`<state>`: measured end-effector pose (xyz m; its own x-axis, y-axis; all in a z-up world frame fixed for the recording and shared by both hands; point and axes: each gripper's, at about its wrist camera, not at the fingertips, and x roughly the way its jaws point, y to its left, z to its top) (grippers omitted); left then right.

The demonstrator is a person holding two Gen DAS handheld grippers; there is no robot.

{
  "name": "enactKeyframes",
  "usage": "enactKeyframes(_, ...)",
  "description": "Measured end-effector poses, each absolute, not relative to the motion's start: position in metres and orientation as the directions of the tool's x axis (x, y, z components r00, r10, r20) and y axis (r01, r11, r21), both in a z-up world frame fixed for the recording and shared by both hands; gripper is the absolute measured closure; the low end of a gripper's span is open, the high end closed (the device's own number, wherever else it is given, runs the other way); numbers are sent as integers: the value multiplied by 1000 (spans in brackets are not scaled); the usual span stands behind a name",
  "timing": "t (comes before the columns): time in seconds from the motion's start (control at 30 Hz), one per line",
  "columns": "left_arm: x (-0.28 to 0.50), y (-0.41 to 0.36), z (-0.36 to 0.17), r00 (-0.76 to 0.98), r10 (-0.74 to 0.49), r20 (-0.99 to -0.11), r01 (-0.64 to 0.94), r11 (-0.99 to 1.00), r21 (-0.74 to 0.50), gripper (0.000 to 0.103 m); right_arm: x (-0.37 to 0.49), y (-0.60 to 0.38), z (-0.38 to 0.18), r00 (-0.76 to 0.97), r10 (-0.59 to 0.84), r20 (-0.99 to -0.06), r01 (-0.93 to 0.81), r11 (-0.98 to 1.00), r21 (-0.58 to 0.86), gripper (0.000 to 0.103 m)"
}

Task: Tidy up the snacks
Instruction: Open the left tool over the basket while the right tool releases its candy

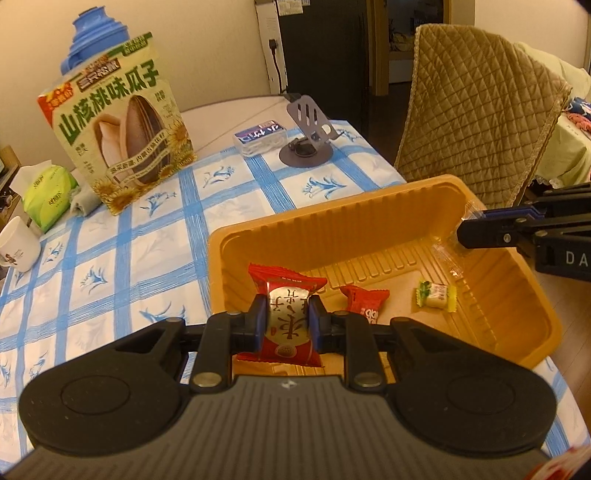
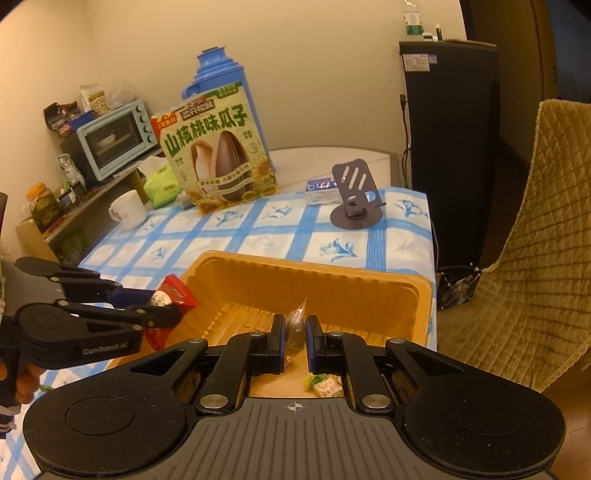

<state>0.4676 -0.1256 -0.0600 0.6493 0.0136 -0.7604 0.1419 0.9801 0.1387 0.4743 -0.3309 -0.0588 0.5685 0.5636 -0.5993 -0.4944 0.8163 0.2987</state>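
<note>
An orange plastic tray [image 1: 332, 229] sits on the blue checked tablecloth; it also shows in the right wrist view [image 2: 369, 291]. My left gripper [image 1: 287, 314] is shut on a red snack packet [image 1: 288, 295], held over the tray's near left rim; the packet also shows in the right wrist view [image 2: 173, 293]. My right gripper [image 2: 295, 332] is shut on a clear-wrapped snack [image 2: 295, 325] over the tray's right side; in the left wrist view it [image 1: 460, 230] grips the clear wrapper [image 1: 448, 254]. In the tray lie a small red candy [image 1: 364, 301] and a yellow-green wrapped candy [image 1: 436, 295].
A big sunflower-seed bag [image 1: 125, 125] stands at the back before a blue thermos [image 1: 92, 33]. A phone stand [image 1: 306, 129], a small box [image 1: 258, 138], a tissue pack [image 1: 48, 194] and a white mug [image 1: 18, 245] are on the table. A quilted chair [image 1: 480, 118] stands to the right.
</note>
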Motion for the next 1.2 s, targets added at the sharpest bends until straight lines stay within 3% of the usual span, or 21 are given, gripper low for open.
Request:
enactKeyframes(0.3, 484, -127, -66, 649, 10, -761, 149, 979, 141, 81, 488, -328, -67, 555, 564, -612, -484, 817, 314, 92)
enactKeyframes(0.57, 483, -123, -61, 653, 0, -757, 133, 984, 116, 74, 495, -326, -71, 546, 568, -615, -479, 815, 327, 92)
enactKeyframes(0.93, 477, -118, -47, 669, -13, -743, 119, 989, 90, 71, 506, -317, -72, 534, 574, -620, -477, 811, 339, 91)
enactKeyframes(1.1, 473, -115, -44, 673, -18, -740, 114, 990, 80, 65, 508, -310, -69, 534, 575, -621, -480, 810, 337, 90)
enactKeyframes(1.13, 471, -115, -44, 674, -18, -739, 113, 991, 79, 64, 508, -309, -68, 535, 570, -624, -477, 813, 333, 88)
enactKeyframes(1.2, 468, -115, -42, 677, -20, -735, 111, 991, 74, 60, 509, -308, -67, 538, 564, -626, -474, 817, 329, 67)
